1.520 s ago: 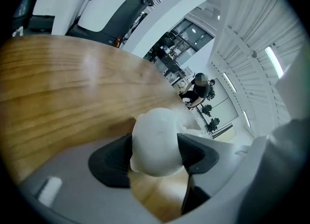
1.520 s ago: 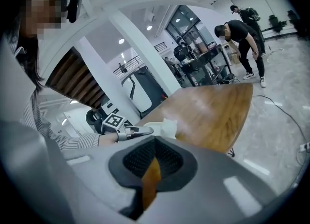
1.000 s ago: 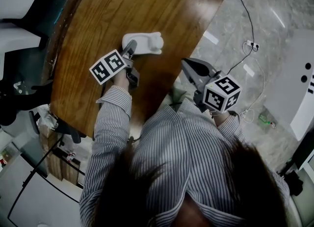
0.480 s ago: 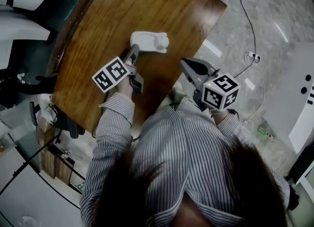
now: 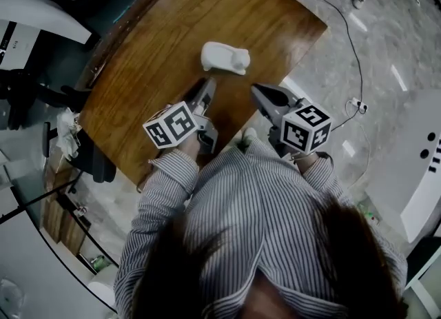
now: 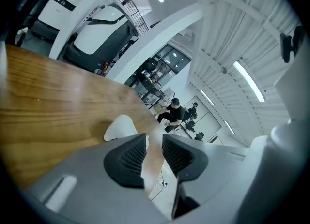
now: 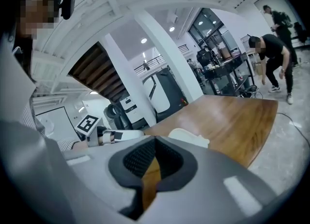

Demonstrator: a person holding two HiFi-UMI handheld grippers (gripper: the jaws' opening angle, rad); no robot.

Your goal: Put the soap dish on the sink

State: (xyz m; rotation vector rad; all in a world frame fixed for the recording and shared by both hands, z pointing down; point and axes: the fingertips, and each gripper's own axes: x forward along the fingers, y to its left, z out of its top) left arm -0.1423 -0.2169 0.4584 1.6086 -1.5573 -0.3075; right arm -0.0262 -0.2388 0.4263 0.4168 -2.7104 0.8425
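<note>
The white soap dish (image 5: 225, 57) lies on the brown wooden table (image 5: 158, 49), toward its far right side. It also shows just beyond the jaws as a white soap dish (image 6: 120, 127) in the left gripper view and a pale soap dish (image 7: 188, 137) in the right gripper view. My left gripper (image 5: 204, 85) hovers short of the dish without touching it. Its jaws are closing, with a narrow gap and nothing between them (image 6: 154, 143). My right gripper (image 5: 256, 90) hangs at the table's near right edge, shut and empty (image 7: 154, 140).
The table's right edge drops to a marble floor with a black cable (image 5: 337, 14) and a power strip (image 5: 357, 106). Office chairs (image 5: 41, 7) stand at the left. A person (image 7: 271, 58) bends over beyond the table's far end.
My left gripper has pulled back from the soap dish toward my body and risen, its jaws narrowing. The dish stays on the table. My right gripper has shifted slightly.
</note>
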